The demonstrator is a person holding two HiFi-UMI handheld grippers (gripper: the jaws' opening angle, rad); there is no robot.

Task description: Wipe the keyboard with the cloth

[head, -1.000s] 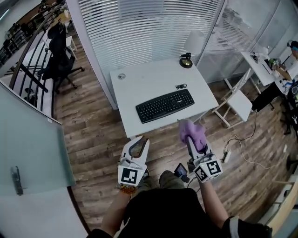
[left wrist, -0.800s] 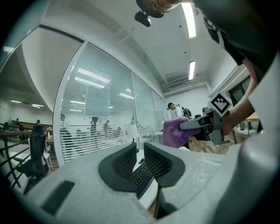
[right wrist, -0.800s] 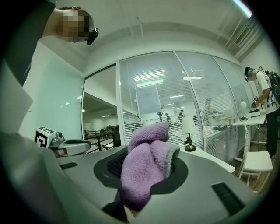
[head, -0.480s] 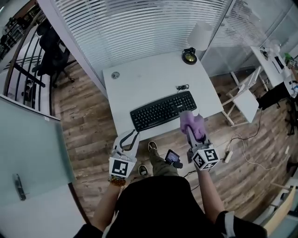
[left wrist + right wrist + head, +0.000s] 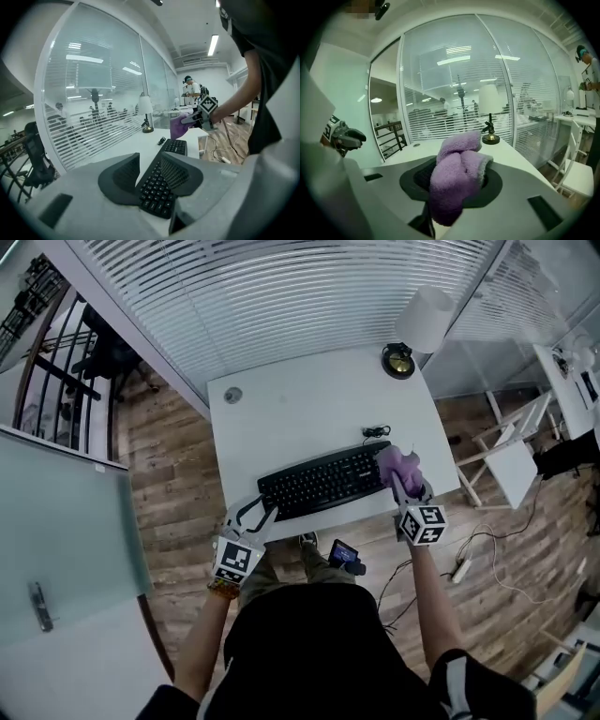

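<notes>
Keyboard (image 5: 323,482) lies slantwise on the white desk (image 5: 300,409), with the cloth (image 5: 401,463) at its right end.
My right gripper (image 5: 401,480) pinches the bunched purple cloth over the keyboard's right end, and I cannot tell if it touches. The long axis runs away to my left, so I judge the wipe should travel that way. My left gripper (image 5: 255,514) has just opened its jaws a little, nothing between them, and sits by the near-left corner.

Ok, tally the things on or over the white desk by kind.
Keyboard: 1
Desk lamp: 1
Small black item beside the keyboard: 1
Round grey disc: 1
Purple cloth, held: 1
Total: 5
</notes>
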